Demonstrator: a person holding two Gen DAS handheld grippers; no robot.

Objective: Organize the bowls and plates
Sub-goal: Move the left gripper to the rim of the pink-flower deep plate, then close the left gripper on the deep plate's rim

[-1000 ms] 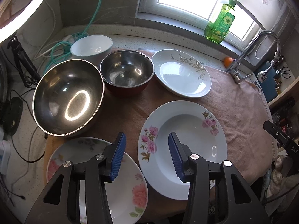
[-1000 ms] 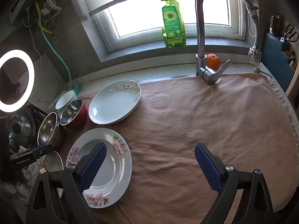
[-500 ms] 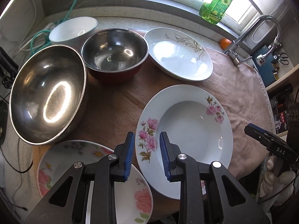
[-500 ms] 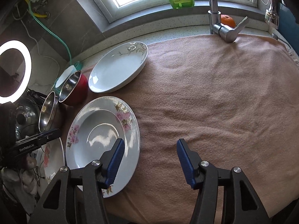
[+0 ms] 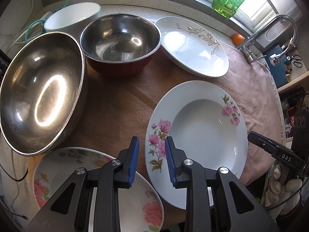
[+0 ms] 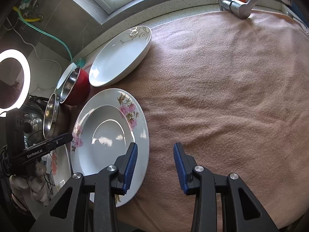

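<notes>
Lettering "GenRobot.AI" marks the left hand-held gripper.

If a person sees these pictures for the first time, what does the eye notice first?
First, the big steel bowl at the left, with a bright ring of light reflected inside. Next, the white plate with pink flowers on the brown towel, lying in front of both tools. Behind it stands a green soap bottle at the window.

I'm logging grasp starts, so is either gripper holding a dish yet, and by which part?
No. The left gripper and the closing right gripper each straddle an opposite rim of the pink-flowered plate; neither visibly clamps it.
</notes>
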